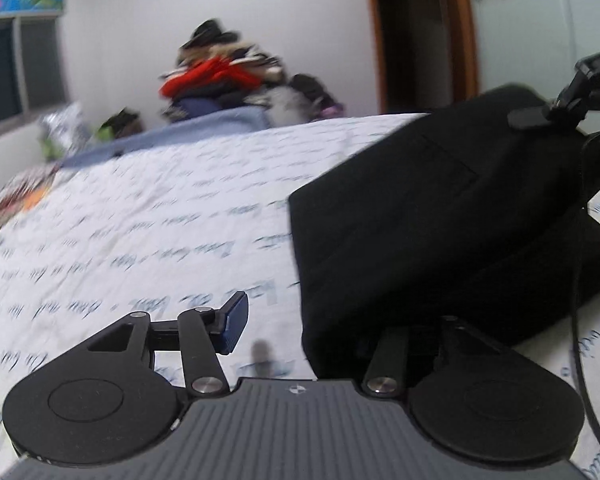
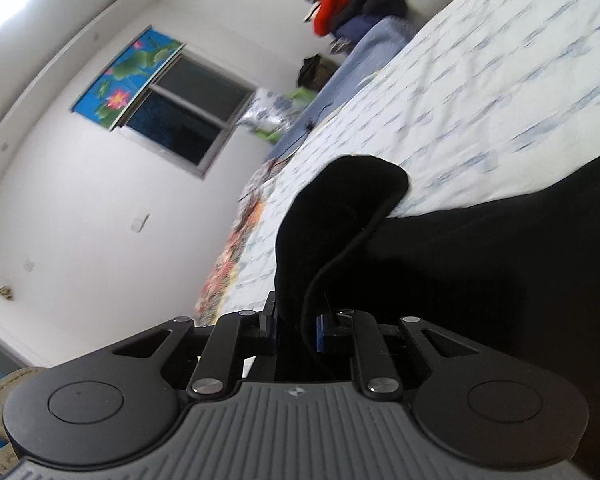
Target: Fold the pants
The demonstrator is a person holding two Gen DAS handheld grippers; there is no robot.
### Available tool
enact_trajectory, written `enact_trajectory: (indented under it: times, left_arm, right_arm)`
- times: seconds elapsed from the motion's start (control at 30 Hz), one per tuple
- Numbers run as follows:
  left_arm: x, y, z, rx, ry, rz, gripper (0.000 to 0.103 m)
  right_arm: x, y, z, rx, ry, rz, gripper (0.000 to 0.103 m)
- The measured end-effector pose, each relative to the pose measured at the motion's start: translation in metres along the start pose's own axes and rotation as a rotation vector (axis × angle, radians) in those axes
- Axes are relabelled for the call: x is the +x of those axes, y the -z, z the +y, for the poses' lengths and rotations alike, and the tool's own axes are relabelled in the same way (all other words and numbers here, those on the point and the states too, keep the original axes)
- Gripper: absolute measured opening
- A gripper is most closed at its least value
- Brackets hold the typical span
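Observation:
The black pants [image 1: 440,220] lie partly folded on the white patterned bedspread [image 1: 140,220]. My left gripper [image 1: 320,328] is open: its left finger [image 1: 234,322] is bare, and its right finger is hidden under the pants' near edge. The right gripper shows at the far right of the left wrist view [image 1: 540,118], pinching the lifted far edge of the pants. In the right wrist view my right gripper [image 2: 296,328] is shut on a fold of the pants [image 2: 340,216], which bulges up between the fingers; the view is tilted.
A pile of clothes [image 1: 220,76] with a red item sits at the far end of the bed, beside a blue blanket [image 1: 180,132]. A window [image 2: 184,120] and a doorway [image 1: 416,32] are in the walls. A cable [image 1: 580,280] runs across the pants.

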State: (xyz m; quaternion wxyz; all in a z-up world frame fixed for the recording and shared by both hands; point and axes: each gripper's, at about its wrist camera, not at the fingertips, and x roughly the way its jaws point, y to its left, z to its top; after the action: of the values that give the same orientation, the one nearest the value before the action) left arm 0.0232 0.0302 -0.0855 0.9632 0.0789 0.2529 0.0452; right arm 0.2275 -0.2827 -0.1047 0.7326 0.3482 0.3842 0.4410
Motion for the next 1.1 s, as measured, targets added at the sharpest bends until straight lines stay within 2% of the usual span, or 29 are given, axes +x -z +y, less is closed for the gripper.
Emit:
enact_trajectory:
  times: [0.1, 0.13, 0.17, 0.23, 0.3, 0.43, 0.5, 0.57, 0.63, 0.73, 0.83, 0.9, 0.93, 0.97, 1.03, 1.1]
  left_arm:
    - [0.006, 0.004, -0.019, 0.099, 0.052, 0.009, 0.038]
    - [0.009, 0.005, -0.024, 0.131, 0.059, 0.013, 0.028]
    - [0.01, 0.006, -0.027, 0.149, 0.064, 0.015, 0.024]
    - [0.013, 0.006, -0.026, 0.15, 0.063, 0.018, 0.023]
    - [0.013, 0.004, -0.024, 0.152, 0.055, 0.021, 0.023]
    - [0.01, -0.002, -0.025, 0.132, 0.067, 0.008, 0.02]
    - [0.017, 0.001, -0.031, 0.147, 0.063, 0.032, 0.02]
    - [0.019, 0.004, -0.04, 0.193, 0.043, 0.032, 0.029]
    - [0.016, 0.001, -0.042, 0.192, 0.025, 0.025, 0.032]
    - [0.014, -0.002, -0.039, 0.177, 0.001, 0.02, 0.045]
    - [0.023, 0.002, -0.037, 0.152, 0.011, 0.053, 0.047]
    - [0.023, 0.002, -0.042, 0.17, 0.016, 0.048, 0.04]
    - [0.023, 0.001, -0.044, 0.177, 0.026, 0.05, 0.031]
    - [0.022, 0.0, -0.046, 0.176, 0.022, 0.048, 0.028]
    - [0.021, -0.001, -0.045, 0.163, 0.019, 0.044, 0.023]
    - [0.026, 0.001, -0.041, 0.14, 0.028, 0.062, 0.024]
  right_arm:
    - [-0.013, -0.001, -0.041, 0.075, 0.106, 0.014, 0.015]
    - [-0.012, 0.002, -0.057, 0.111, 0.149, 0.026, 0.015]
    - [-0.009, 0.006, -0.07, 0.14, 0.172, 0.039, 0.015]
    - [-0.007, 0.01, -0.078, 0.164, 0.144, 0.022, 0.015]
    - [-0.007, 0.007, -0.07, 0.145, 0.136, 0.008, 0.015]
    - [-0.021, -0.007, -0.047, 0.084, 0.059, -0.039, 0.015]
    - [-0.025, -0.01, -0.047, 0.076, 0.07, -0.042, 0.015]
    - [-0.026, -0.004, -0.065, 0.112, 0.111, -0.019, 0.015]
    - [-0.016, 0.005, -0.084, 0.159, 0.163, 0.011, 0.015]
    - [-0.022, 0.005, -0.077, 0.142, 0.129, -0.024, 0.015]
    - [-0.037, -0.002, -0.067, 0.102, 0.079, -0.069, 0.015]
    - [-0.038, -0.004, -0.078, 0.12, 0.107, -0.063, 0.015]
    - [-0.034, -0.001, -0.088, 0.149, 0.142, -0.029, 0.015]
    - [-0.029, 0.003, -0.096, 0.17, 0.153, -0.01, 0.012]
    - [-0.033, 0.004, -0.093, 0.167, 0.137, -0.024, 0.014]
    - [-0.038, 0.003, -0.081, 0.122, 0.117, -0.041, 0.014]
